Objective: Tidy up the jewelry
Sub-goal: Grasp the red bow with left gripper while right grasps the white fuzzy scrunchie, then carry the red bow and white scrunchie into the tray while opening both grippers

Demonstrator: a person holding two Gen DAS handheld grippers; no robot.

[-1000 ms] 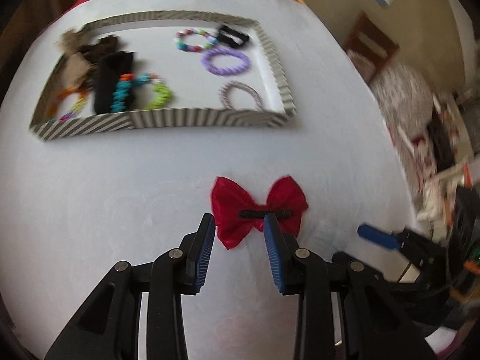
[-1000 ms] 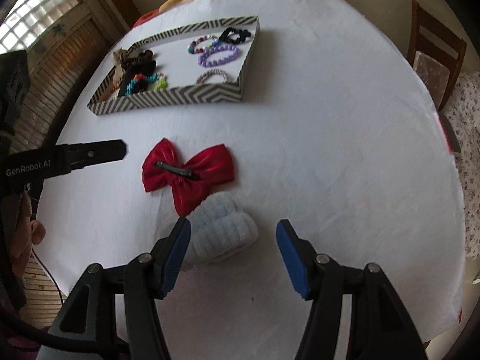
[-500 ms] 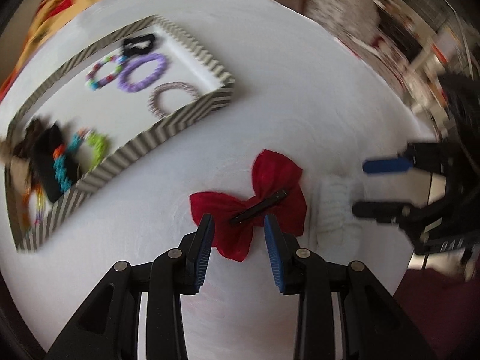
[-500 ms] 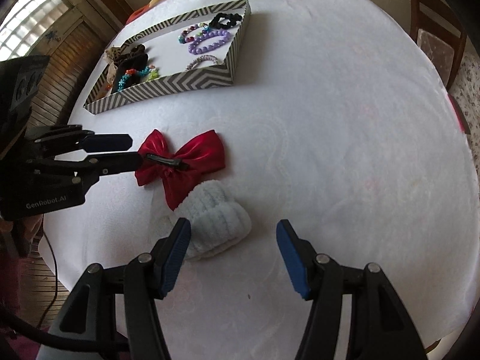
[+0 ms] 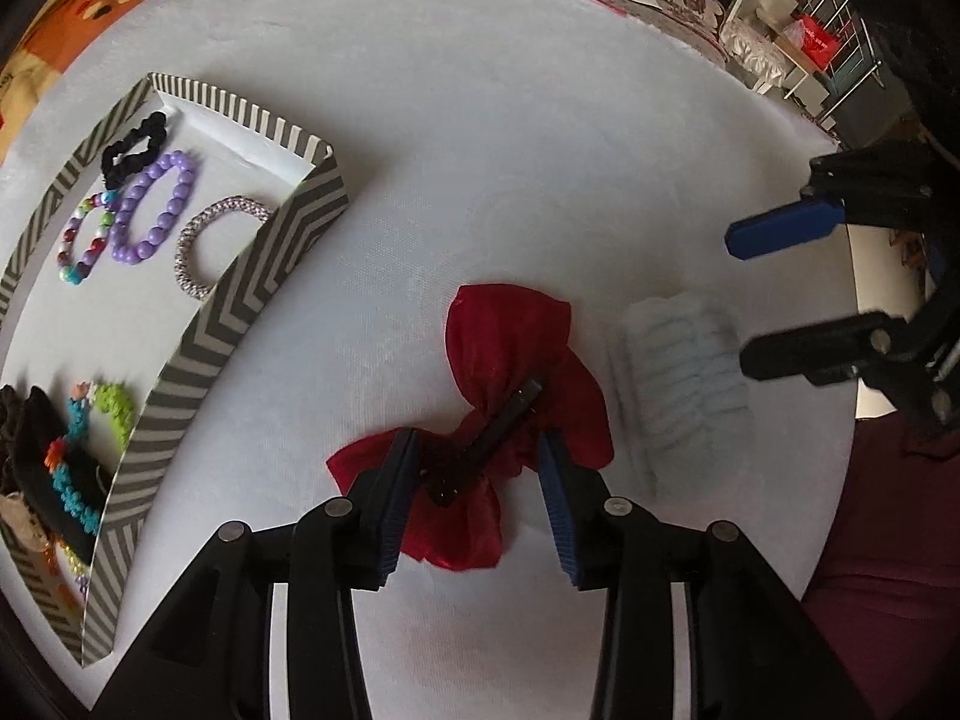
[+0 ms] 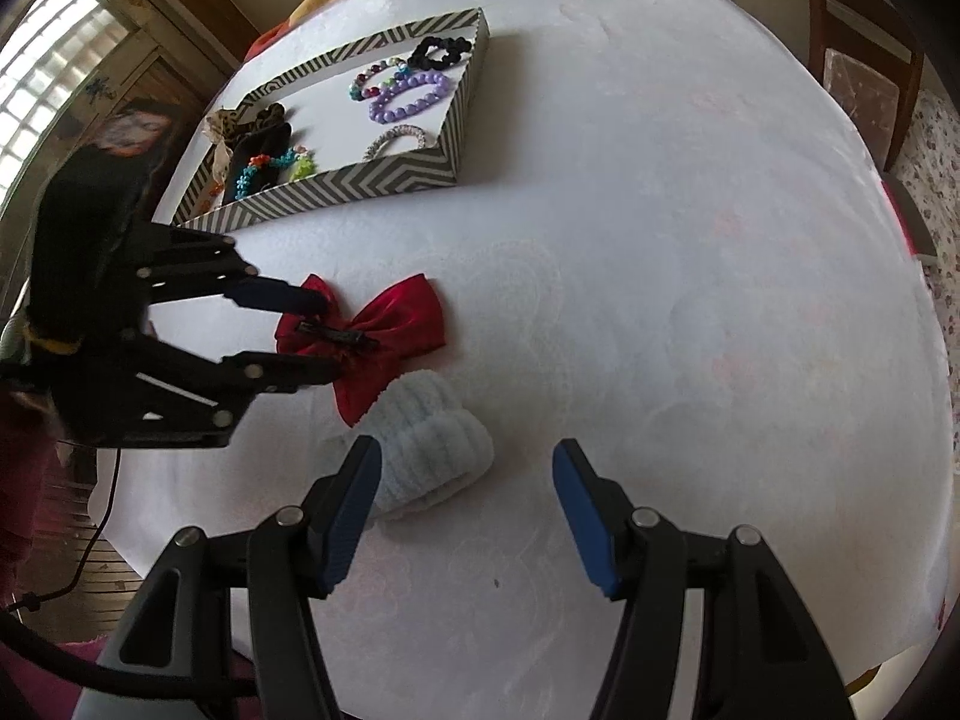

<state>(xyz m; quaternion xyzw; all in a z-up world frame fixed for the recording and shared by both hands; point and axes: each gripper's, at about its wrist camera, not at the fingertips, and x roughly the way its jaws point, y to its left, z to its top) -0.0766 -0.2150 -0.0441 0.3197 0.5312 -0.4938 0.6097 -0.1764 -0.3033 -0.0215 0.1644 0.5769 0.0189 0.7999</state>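
We have the left hand-held gripper (image 5: 477, 480) set down over the red bow (image 5: 522, 372), one finger on each side of the black clip (image 5: 483, 447) at its knot. That is the stiffest part of the bow, so we judge it the sensible place to pinch: the satin lobes would just crumple. The jaws have just been opening and stand wide, with the knot between them, but the pads do not press on it yet, so nothing is held. The bow lies flat on the white counter (image 5: 480, 150).

Just beyond the bow, to the right of this gripper, sits a pale scrunchie (image 5: 684, 372). Our right hand-held gripper (image 6: 465, 510) hovers above it, about half open and empty, its left finger near the scrunchie's edge, probably ready for that piece.

Up and to the left of the left gripper is the striped tray (image 5: 240, 324), already holding bracelets and hair ties, where we expect the bow to go.
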